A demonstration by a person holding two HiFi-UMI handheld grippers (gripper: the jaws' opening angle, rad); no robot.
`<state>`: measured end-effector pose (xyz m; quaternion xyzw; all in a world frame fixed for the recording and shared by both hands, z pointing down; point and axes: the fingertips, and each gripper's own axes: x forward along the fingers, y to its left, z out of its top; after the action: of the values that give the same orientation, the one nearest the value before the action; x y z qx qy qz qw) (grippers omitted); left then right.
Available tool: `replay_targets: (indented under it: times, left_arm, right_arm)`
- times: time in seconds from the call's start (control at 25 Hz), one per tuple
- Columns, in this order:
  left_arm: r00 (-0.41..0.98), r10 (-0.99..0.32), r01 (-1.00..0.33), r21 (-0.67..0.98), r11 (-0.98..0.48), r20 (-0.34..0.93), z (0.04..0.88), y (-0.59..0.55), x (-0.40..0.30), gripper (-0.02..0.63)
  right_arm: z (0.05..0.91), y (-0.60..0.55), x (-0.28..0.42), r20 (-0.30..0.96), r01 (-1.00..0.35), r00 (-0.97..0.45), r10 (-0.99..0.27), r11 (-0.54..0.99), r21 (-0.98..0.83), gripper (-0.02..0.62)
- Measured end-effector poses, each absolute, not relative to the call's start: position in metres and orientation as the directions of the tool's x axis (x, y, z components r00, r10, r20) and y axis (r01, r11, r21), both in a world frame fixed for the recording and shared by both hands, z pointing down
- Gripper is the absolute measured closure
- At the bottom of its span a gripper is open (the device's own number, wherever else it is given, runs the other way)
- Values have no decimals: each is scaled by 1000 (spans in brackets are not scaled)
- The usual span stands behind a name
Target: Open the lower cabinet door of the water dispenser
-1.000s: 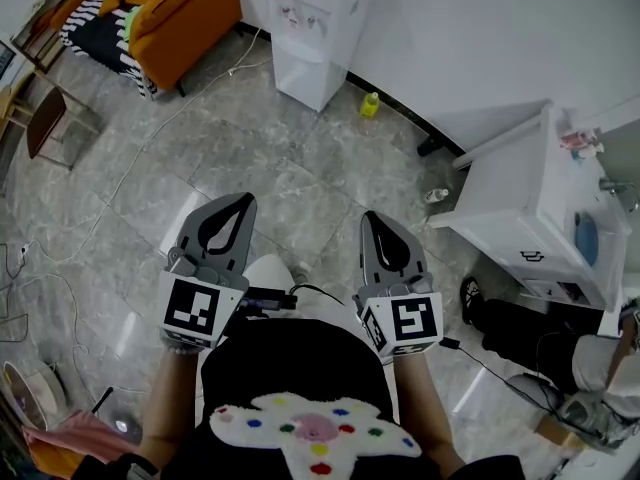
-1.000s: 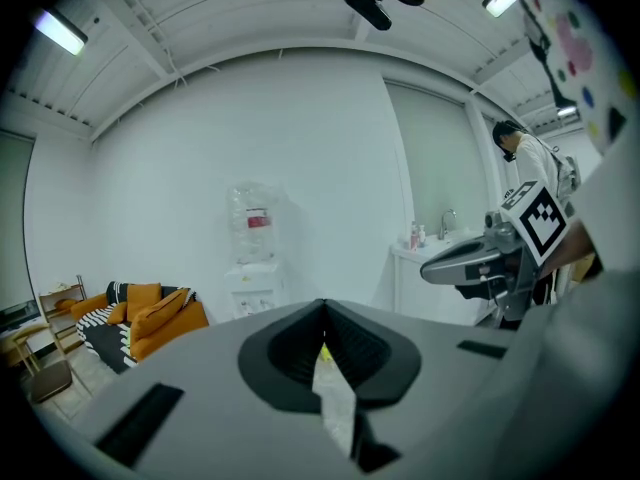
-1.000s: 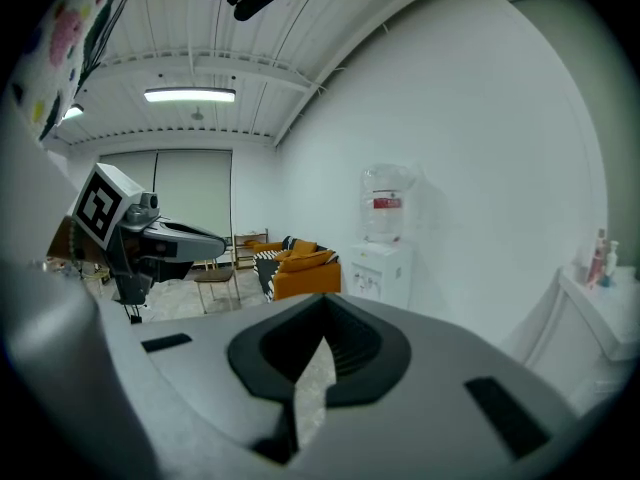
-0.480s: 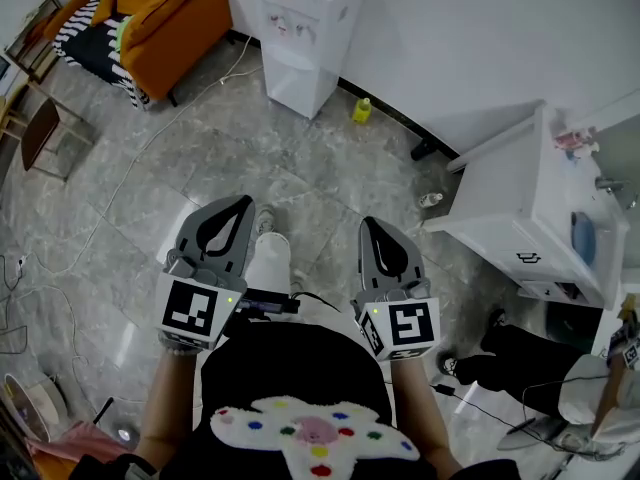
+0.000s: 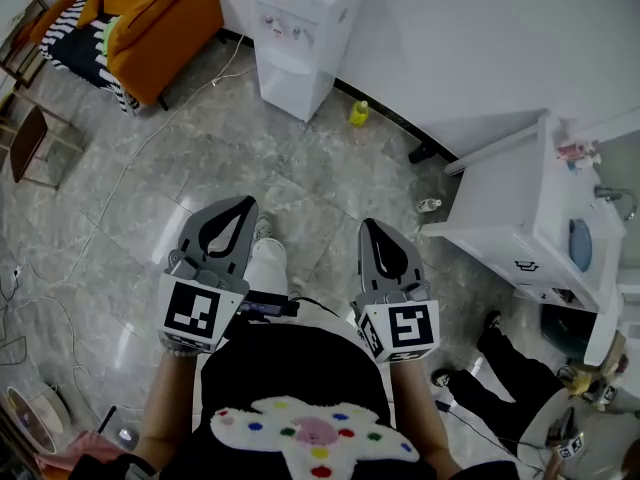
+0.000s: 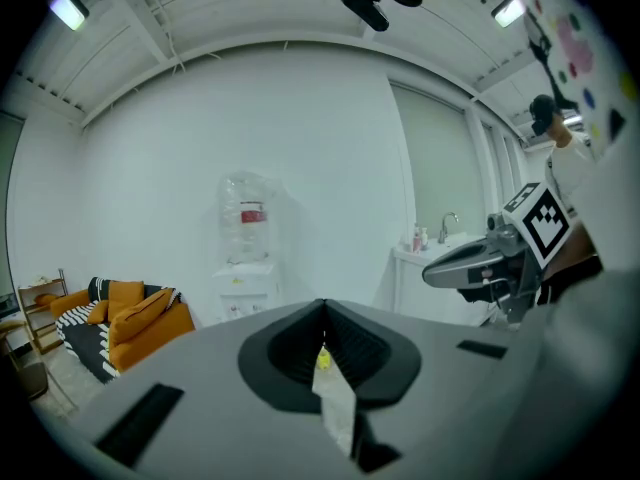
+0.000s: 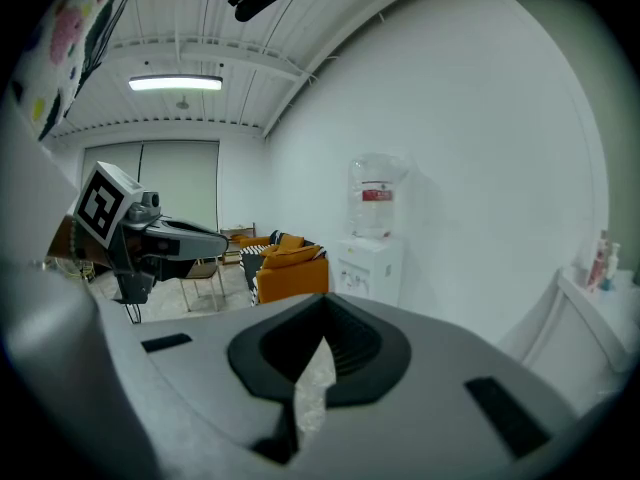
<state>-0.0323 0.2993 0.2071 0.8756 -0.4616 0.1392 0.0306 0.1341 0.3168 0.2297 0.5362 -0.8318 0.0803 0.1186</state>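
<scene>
Water dispenser is white and stands at the far edge of the floor, with its back to the white wall. Its lower cabinet door looks flat and shut. A big clear water bottle sits on top of it.

A brown chair stands at the left edge of the floor. In the far left corner is an orange sofa with a black and white striped cloth on it. A thin white cable runs over the floor from the dispenser toward the left side.

Close to the person, the left gripper has its jaws pressed together with nothing in them. It is well apart from the dispenser, with floor in between.

A little yellow bottle stands by the wall, just right of the dispenser. The right gripper is next to the left one. Its jaws are pressed together too, and it holds nothing.

Farther right, a small bottle lies on the floor beside a white sink cabinet. At the near right corner are another person's dark legs.
</scene>
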Motion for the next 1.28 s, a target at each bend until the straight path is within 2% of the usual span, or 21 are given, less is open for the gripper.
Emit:
replay_targets:
  times: [0.76,1.28]
  left_arm:
    - [591,-770,-780,-72,-621,239,187,127,-91,594]
    - [635,-743,-748,-73,-660,211,182,56,-117,594]
  right_arm:
    - [209,147,64,305,-916,-370,-877,399,36,592]
    - [202,83,36,294,-936,-318,-901,348,54,592]
